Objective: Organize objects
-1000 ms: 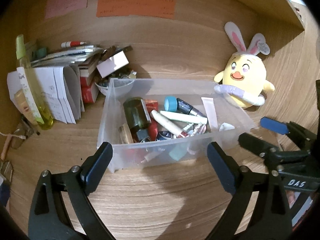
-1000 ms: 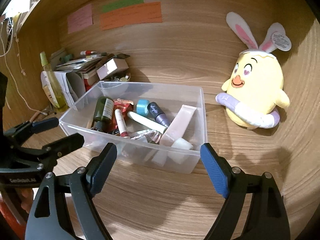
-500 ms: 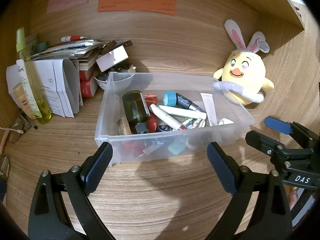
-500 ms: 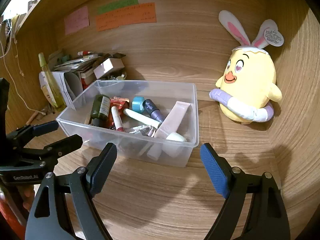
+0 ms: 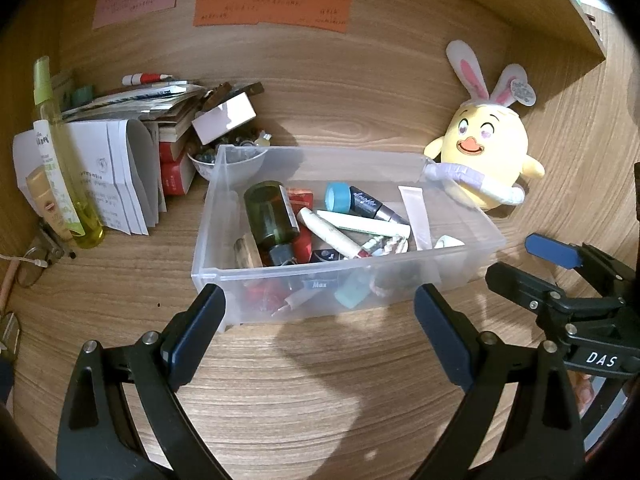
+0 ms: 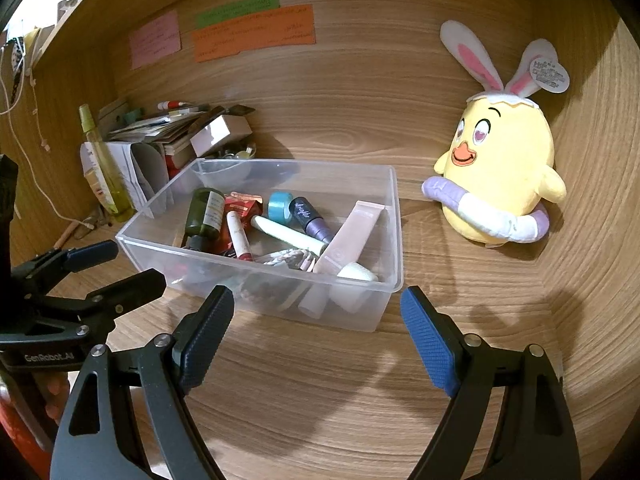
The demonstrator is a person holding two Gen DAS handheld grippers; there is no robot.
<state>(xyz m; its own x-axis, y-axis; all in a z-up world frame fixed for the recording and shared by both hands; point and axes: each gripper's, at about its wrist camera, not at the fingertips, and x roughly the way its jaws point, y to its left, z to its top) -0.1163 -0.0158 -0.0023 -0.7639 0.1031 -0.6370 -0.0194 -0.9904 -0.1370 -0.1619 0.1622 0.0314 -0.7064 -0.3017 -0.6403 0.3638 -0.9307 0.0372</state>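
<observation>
A clear plastic bin (image 5: 344, 280) sits on a wood-grain desk (image 5: 320, 380), loosely filled with cosmetics: a dark green glass bottle (image 5: 272, 216), a pale pink tube (image 6: 352, 236), a white stick, a blue-capped pot. They lie jumbled, seemingly gathered for sorting. A soft yellow plush chick (image 6: 500, 172) with rabbit ears is propped against the back wall, apart from the bin. The left gripper (image 5: 320, 320) and right gripper (image 6: 316, 320) are held before the bin's near wall, fingers spread wide, gripping nothing.
</observation>
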